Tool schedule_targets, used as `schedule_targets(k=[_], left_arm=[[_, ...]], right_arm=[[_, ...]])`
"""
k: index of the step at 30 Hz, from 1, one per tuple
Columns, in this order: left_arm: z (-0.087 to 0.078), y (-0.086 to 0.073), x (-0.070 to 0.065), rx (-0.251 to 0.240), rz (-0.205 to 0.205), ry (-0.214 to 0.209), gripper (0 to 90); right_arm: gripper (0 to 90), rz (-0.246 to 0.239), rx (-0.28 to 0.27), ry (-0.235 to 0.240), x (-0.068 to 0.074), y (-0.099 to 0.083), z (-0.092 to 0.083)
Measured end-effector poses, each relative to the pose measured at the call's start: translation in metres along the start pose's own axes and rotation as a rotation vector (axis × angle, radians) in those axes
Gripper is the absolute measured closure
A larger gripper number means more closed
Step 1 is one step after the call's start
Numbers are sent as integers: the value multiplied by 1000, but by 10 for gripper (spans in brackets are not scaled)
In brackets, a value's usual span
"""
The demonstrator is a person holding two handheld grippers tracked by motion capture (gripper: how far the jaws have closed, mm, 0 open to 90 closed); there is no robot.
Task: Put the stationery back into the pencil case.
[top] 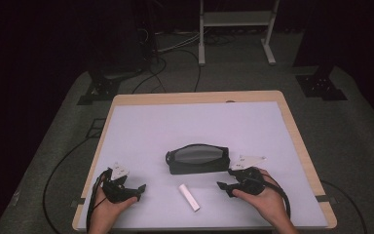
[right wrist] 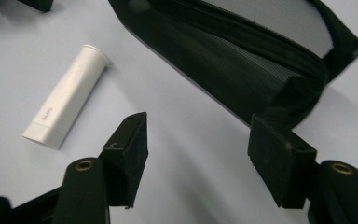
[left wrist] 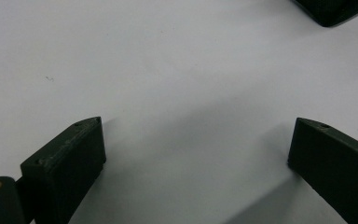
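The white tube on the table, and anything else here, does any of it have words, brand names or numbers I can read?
White tube: one short line of small pale print along its side near the flat end, too small and blurred to read.
Black mesh pouch: no text visible.
Left tool and right tool: no readable markings.
Table: no writing or signs.

A dark lab-like room: table (top: 292,122), floor cables (top: 175,53), metal stand legs (top: 236,29).
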State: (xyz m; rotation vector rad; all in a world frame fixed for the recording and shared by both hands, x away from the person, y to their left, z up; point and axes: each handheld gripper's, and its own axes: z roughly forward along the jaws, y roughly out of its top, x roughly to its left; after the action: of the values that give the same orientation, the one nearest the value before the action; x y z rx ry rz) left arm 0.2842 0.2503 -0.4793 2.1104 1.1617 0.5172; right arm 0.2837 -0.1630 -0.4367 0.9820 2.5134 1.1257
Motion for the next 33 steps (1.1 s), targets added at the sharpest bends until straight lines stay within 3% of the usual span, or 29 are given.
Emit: schedule_targets(k=[21, 33], left_arm=[[0, 0, 0, 0, -1, 0, 31], [0, 0, 0, 0, -1, 0, 31]], right_arm=[[398, -53, 9, 98, 35, 27, 27], [416, -96, 44, 150, 58, 30, 47]])
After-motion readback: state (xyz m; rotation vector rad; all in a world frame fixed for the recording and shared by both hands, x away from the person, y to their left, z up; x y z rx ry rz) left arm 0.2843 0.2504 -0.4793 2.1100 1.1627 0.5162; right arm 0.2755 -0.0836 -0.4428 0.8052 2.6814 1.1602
